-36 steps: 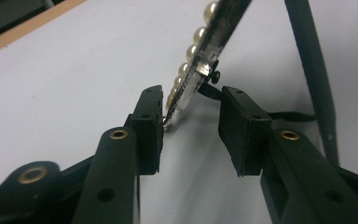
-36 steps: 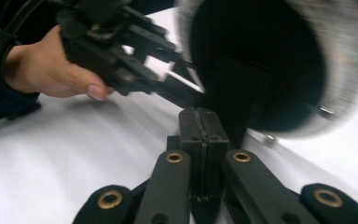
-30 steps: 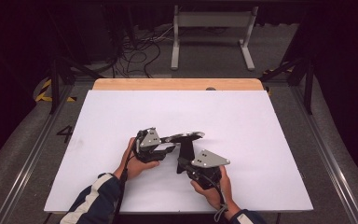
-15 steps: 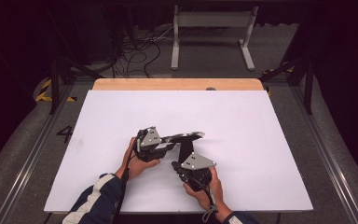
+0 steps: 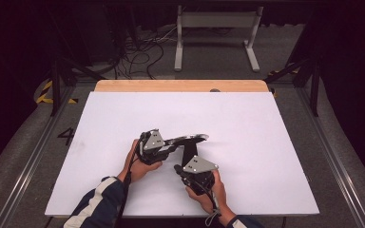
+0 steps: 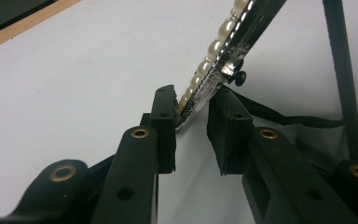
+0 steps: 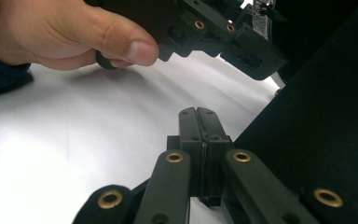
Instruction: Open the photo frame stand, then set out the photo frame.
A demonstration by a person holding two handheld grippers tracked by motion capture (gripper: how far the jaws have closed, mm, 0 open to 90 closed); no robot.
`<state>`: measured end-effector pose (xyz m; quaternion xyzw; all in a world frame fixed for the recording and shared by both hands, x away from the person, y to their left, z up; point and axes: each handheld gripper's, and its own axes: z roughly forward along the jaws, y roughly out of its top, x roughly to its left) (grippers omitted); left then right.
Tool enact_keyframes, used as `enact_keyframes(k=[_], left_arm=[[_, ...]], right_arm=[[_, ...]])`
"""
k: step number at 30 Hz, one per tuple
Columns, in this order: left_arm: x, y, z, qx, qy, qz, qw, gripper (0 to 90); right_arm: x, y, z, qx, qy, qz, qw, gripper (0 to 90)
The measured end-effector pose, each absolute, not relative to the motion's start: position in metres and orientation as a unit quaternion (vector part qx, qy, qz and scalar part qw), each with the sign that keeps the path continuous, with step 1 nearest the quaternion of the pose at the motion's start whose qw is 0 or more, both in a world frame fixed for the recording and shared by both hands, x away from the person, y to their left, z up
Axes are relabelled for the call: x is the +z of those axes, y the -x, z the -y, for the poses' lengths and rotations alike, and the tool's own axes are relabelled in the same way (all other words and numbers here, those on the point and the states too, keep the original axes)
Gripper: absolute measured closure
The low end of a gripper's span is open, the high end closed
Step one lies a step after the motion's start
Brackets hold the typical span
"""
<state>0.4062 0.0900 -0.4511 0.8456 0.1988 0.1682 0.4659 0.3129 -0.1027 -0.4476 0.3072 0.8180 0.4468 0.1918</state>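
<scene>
Now the left gripper (image 6: 191, 119) is standing with its jaws narrowly apart, and they have just been closing around the near end of a pearl-edged picture frame (image 6: 223, 51); the left pad looks to be touching the frame's pearl rim, while a thin gap is still showing between the right pad and the frame's silvery edge, so the pads are not yet pressing it from both sides. In the high view that gripper (image 5: 171, 142) is lying near the middle of the white table (image 5: 266, 142), held by the person's left hand (image 5: 140, 164), and its jaws are pointing right toward the frame (image 5: 190, 138). The frame is sitting just right of the left gripper and just beyond the right one, tilted up on its black stand (image 5: 189, 153); its long axis is running left to right across the table, with the far end rising toward the right. The right gripper (image 7: 197, 112) is showing its jaws fully closed, pad against pad, holding nothing, hovering close beside the stand's black panel (image 7: 326, 121). In the high view it (image 5: 183, 170) is sitting in the right hand (image 5: 206, 190), nearer the person, pointing away toward the frame.
</scene>
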Motion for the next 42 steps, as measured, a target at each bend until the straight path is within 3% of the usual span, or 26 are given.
enact_keyframes(k=[17,42], left_arm=[[-0.451,-0.407,-0.088,0.168,-0.848,-0.199,0.461,72.9],[-0.450,-0.405,-0.090,0.164,-0.852,-0.186,0.462,76.5]], right_arm=[[-0.452,-0.313,0.095,0.420,-0.320,-0.822,0.213,90.0],[-0.457,-0.316,0.100,0.413,-0.350,-0.817,0.198,90.0]])
